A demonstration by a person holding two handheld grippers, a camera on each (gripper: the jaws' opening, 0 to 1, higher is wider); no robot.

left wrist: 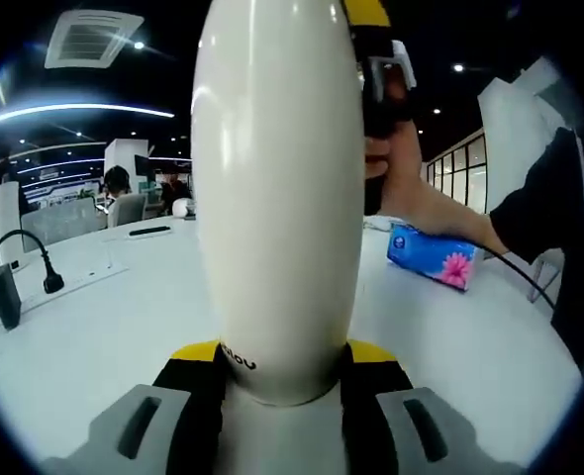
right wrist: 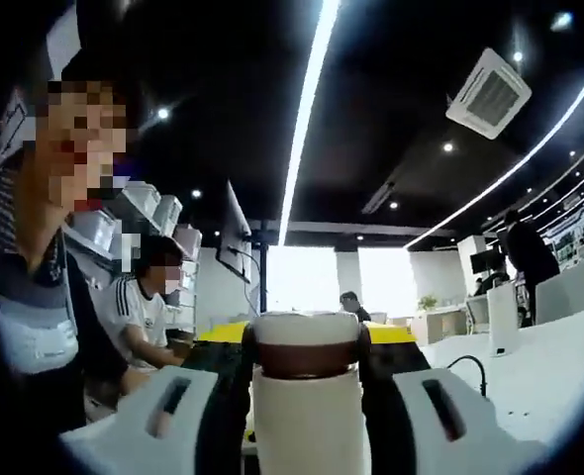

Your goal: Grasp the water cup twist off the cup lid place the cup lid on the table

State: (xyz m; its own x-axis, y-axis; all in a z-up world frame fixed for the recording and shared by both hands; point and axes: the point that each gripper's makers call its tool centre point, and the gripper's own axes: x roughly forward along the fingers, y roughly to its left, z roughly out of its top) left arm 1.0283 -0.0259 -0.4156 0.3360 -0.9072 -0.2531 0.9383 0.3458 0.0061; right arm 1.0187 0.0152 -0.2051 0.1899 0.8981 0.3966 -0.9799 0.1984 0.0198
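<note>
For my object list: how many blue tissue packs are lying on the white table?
1. The blue tissue pack lies on the white table, to the right of the water cup in the left gripper view. The cup may hide others.

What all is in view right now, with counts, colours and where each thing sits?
Cup: one, white, upright, clamped between the left gripper's fingers.
Lid: one, white with a brown band, on top of the cup, between the right gripper's fingers.
Table: one, white, under the cup.
Tissue pack: one, blue with a pink flower, on the table right of the cup.
Microphone: one, black, on the table at left.
Seated person: one, white striped shirt, in the background in the right gripper view.
Left gripper: yellow and black fingers, shut on the cup.
Right gripper: shut on the lid.
</note>
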